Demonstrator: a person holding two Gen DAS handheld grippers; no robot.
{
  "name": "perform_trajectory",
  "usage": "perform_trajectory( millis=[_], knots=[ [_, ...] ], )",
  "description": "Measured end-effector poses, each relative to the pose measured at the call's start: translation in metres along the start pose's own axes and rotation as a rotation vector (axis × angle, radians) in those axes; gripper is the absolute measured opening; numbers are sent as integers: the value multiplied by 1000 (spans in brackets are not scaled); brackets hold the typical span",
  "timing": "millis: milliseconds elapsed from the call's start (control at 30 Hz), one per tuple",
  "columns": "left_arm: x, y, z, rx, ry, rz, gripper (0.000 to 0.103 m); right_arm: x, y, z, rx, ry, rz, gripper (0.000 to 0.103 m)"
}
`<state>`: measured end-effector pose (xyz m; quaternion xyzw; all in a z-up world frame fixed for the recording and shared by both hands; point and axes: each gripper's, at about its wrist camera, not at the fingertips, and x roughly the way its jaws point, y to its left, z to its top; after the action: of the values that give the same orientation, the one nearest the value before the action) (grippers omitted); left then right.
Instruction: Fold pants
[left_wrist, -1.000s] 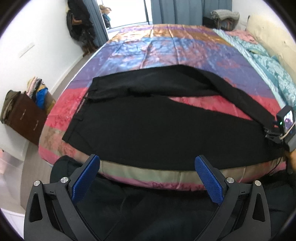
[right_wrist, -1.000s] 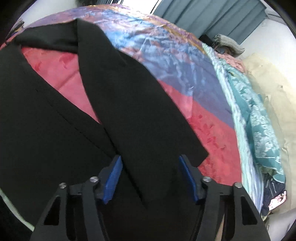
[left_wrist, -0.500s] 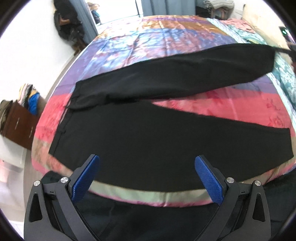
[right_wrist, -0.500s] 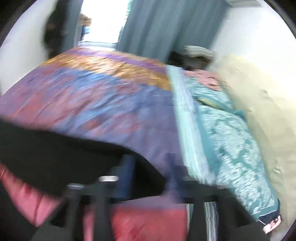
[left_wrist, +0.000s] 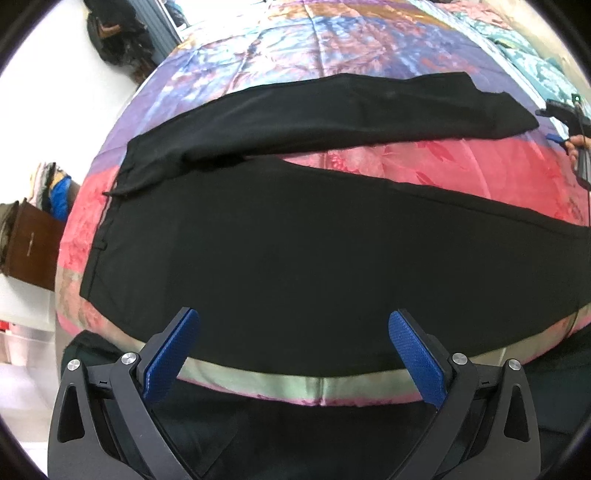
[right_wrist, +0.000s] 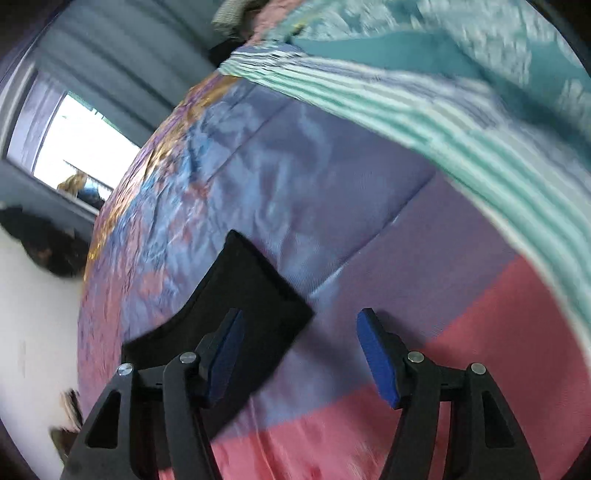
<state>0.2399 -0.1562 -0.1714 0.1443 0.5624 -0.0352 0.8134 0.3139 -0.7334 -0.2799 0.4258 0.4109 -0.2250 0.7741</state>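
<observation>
Your pants (left_wrist: 295, 258) lie spread flat on the bed (left_wrist: 480, 166), legs apart (no fold made); left gripper (left_wrist: 291, 354) and right gripper (right_wrist: 299, 354) both gape empty.

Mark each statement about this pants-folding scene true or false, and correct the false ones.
1. The black pants lie spread on the colourful bedspread. True.
2. The two legs lie stacked, one on top of the other. False: they lie apart, with a strip of pink bedspread showing between them.
3. The left tongs are clamped on the waistband. False: they are open and hold nothing.
4. The right tongs are open, with the end of the far leg lying next to their left pad. True.
5. A brown wooden cabinet stands beside the bed. True.
6. The pants are already folded into a neat square. False: they lie at full length.
</observation>
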Motion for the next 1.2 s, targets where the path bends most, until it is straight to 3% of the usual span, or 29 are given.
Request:
perform_trajectory(
  millis=[67, 100, 167, 267, 400, 500, 533, 567, 600, 633, 733, 800, 867, 900, 1033, 1133, 1200],
  knots=[
    [3, 0, 1, -5, 8, 7, 102, 13, 4, 2, 18, -2, -3, 64],
    [5, -1, 0, -5, 13, 10, 102, 15, 8, 3, 6, -17, -10, 52],
    [9, 0, 1, 1, 25, 18, 102, 12, 20, 3, -81, 17, -43, 19],
    [17, 1, 1, 3, 30, 25, 102, -19, 29, -3, -216, -41, -130, 19],
    [38, 10, 16, -6, 46, 27, 102, -28, 16, -23, -353, -58, -379, 16],
    [42, 25, 51, -18, -43, 48, 102, -36, 16, -30, -320, -97, -444, 25],
    [45, 30, 70, -27, -98, 75, 102, -46, 25, -35, -329, -136, -401, 29],
    [49, 34, 88, -36, -149, 107, 102, -49, 41, -43, -365, -153, -351, 40],
    [57, 37, 110, -47, -199, 144, 102, -49, 59, -51, -409, -147, -296, 49],
    [68, 38, 132, -53, -230, 181, 102, -46, 72, -58, -437, -132, -254, 52],
    [112, 30, 184, -18, -265, 265, 102, -19, 138, -96, -565, -14, -59, 54],
    [149, 22, 204, 29, -212, 327, 102, 1, 177, -124, -630, 47, 33, 54],
    [186, 25, 211, 52, -120, 409, 103, 20, 215, -159, -702, 104, 122, 54],
    [192, 28, 208, 41, -115, 409, 103, 29, 234, -175, -739, 128, 161, 54],
    [189, 34, 192, 26, -196, 386, 103, 58, 294, -231, -874, 233, 328, 54],
    [190, 29, 186, 30, -232, 404, 103, 88, 314, -251, -985, 284, 300, 55],
    [189, 32, 183, 14, -248, 390, 103, 93, 318, -247, -1104, 226, 276, 54]
  ],
)
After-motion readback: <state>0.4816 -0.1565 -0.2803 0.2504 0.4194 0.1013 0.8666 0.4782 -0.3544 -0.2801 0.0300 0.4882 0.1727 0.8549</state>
